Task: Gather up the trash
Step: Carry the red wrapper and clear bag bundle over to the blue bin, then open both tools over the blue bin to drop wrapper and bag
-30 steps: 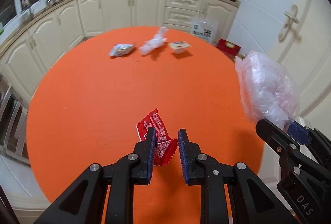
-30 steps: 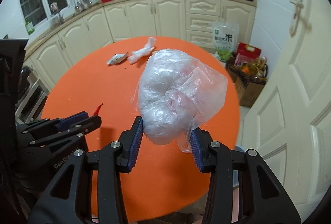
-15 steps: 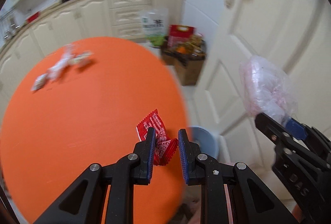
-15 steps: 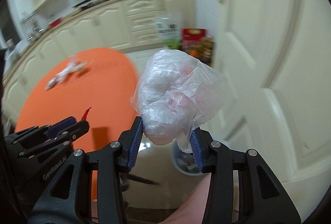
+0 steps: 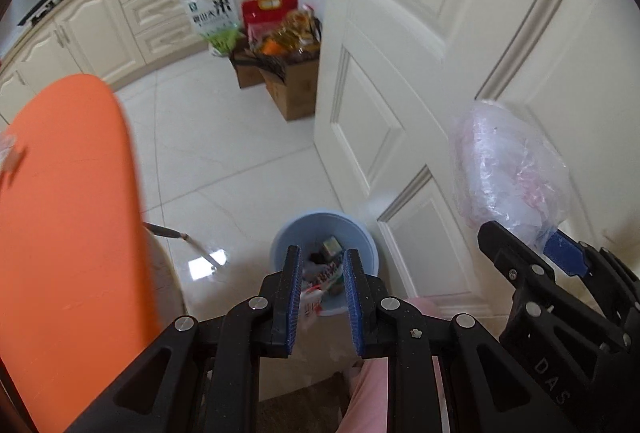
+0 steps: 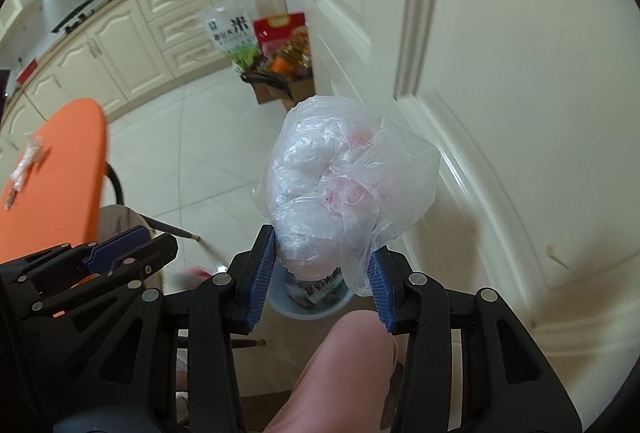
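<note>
Cardboard box (image 5: 294, 89) of groceries beside white door (image 5: 460, 45), cream cabinets (image 5: 132, 9) behind

White tiled floor (image 5: 224, 153) with blue trash bin (image 5: 362, 233), cardboard boxes (image 5: 294, 89); orange table (image 5: 68, 213) with wrappers (image 6: 24, 161).

R gripper (image 6: 320, 273) clamps plastic bag (image 6: 344, 189) over bin (image 6: 288, 307).

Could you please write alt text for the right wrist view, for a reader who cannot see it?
The right gripper clamps a crumpled clear plastic bag above a light blue trash bin on the white tile floor beside a cream door. The left gripper shows at lower left, near the orange table.
</note>
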